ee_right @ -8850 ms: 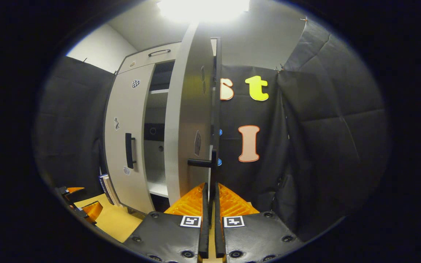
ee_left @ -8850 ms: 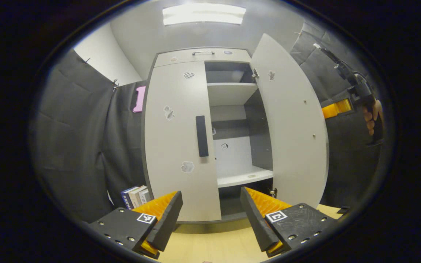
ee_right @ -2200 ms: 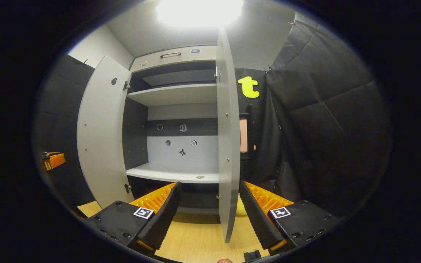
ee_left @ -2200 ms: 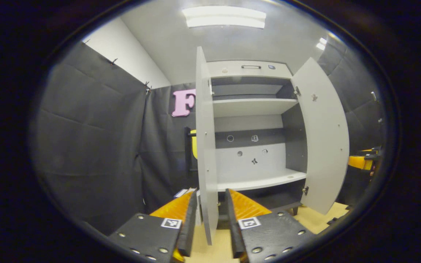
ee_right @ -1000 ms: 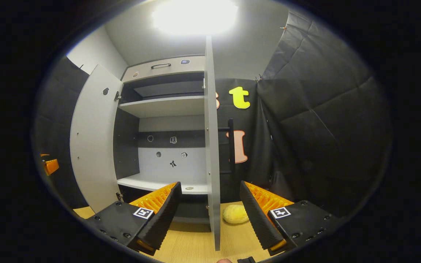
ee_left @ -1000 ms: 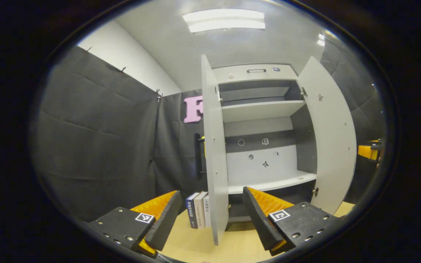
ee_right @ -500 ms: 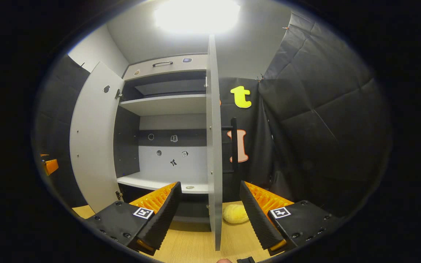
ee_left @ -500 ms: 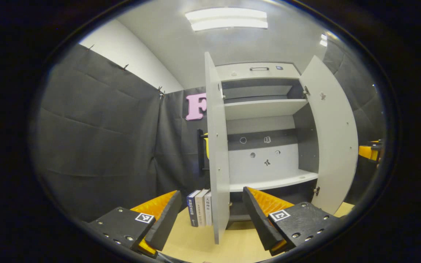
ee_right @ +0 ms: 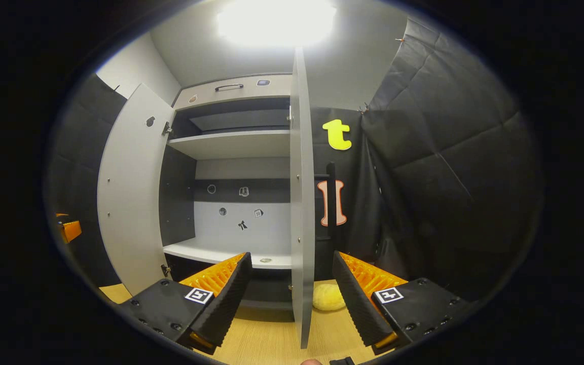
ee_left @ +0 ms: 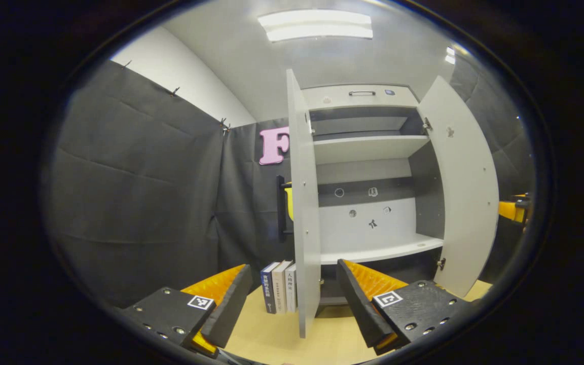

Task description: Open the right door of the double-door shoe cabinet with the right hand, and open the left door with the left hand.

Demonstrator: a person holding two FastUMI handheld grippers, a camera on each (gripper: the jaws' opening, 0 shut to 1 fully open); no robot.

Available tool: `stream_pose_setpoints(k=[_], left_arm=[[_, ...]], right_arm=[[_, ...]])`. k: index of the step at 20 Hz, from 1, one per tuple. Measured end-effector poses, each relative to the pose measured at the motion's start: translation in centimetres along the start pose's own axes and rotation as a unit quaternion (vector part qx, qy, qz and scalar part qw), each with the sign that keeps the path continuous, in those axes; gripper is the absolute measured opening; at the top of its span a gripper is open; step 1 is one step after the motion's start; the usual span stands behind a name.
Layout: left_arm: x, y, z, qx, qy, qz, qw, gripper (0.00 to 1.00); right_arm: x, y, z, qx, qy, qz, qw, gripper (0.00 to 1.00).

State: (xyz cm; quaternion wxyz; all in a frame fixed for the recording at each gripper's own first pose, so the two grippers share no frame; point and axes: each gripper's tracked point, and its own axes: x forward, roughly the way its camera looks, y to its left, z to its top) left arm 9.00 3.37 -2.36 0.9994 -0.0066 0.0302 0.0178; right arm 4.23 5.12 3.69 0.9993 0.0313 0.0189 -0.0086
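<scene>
We are holding both claws spread wide and gripping nothing, in front of the shoe cabinet. The left claw is flanking the open left door; the right claw is flanking the open right door. Books are standing beside the cabinet's left door, and a yellow sponge is lying beside the right door.

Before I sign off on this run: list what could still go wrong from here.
1. The left door stands edge-on between the open left gripper's fingers; moving sideways could knock it.
2. The right door stands likewise between the open right gripper's fingers.
3. Books near the left door's foot could topple.
</scene>
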Motion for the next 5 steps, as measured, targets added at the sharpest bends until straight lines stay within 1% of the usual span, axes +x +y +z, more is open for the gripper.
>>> stream_pose_setpoints(k=[5], left_arm=[[0.44, -0.52, 0.32, 0.003, -0.005, -0.005, 1.0, 1.0]], right_arm=[[0.32, -0.15, 0.18, 0.003, -0.003, -0.003, 1.0, 0.99]])
